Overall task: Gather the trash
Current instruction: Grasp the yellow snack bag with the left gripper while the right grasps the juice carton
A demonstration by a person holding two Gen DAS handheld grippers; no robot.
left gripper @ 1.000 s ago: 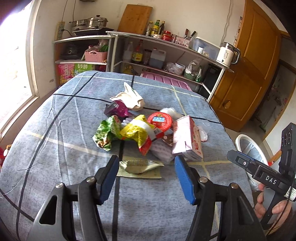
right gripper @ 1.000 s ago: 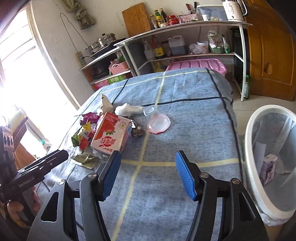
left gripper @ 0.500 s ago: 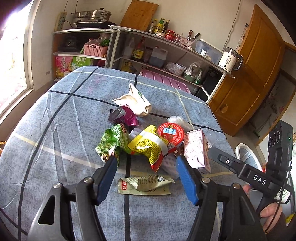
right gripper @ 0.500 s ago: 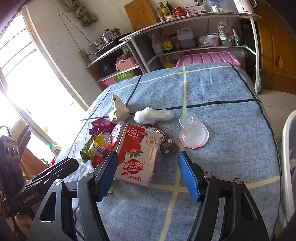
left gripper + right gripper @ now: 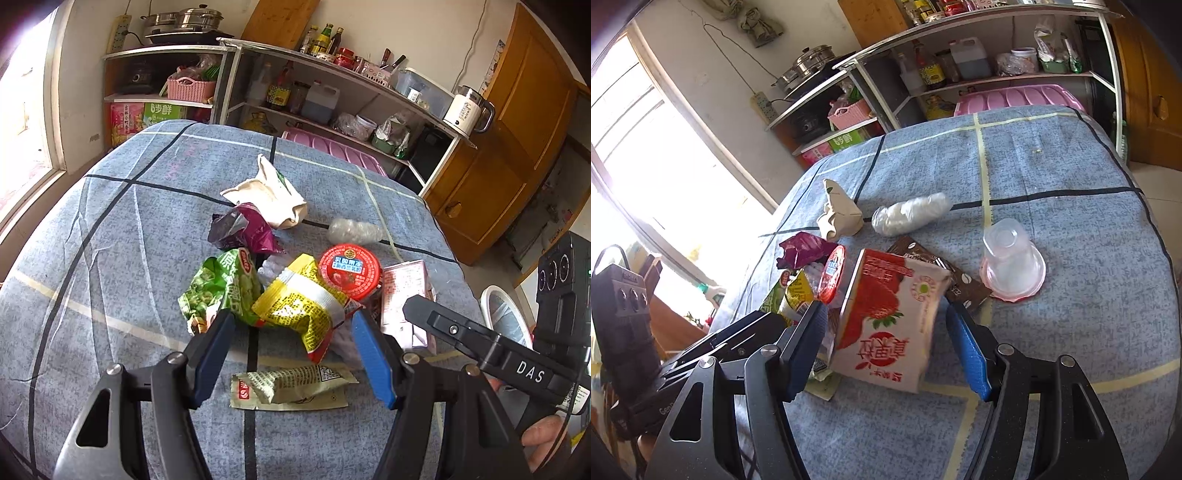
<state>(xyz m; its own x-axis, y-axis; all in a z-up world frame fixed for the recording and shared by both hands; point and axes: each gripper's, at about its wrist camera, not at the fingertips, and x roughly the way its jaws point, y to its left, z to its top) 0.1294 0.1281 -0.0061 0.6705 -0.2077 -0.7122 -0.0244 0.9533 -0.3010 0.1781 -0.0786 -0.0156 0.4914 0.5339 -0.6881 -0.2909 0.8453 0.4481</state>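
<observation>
A pile of trash lies on the blue checked tablecloth [image 5: 110,258]. In the left wrist view my left gripper [image 5: 291,321] is open, its tips either side of the near end of a yellow wrapper [image 5: 295,306], with a beige sachet [image 5: 291,384] lying lower between the fingers. A green snack bag [image 5: 218,288], a red-lidded cup [image 5: 349,269] and a purple wrapper [image 5: 240,229] lie beyond. In the right wrist view my right gripper [image 5: 882,314] is open around a strawberry milk carton [image 5: 886,314], with small gaps at both pads.
A clear plastic cup [image 5: 1012,258], a brown sachet [image 5: 964,288], crumpled clear plastic [image 5: 908,214] and a beige bag [image 5: 838,214] lie farther out. A white bin [image 5: 498,317] stands off the table's right edge. Shelves [image 5: 332,92] line the far wall.
Both grippers have moved in toward the pile. The carton now sits between the right fingers, and the yellow wrapper between the left tips. The bin has left the right wrist view.
</observation>
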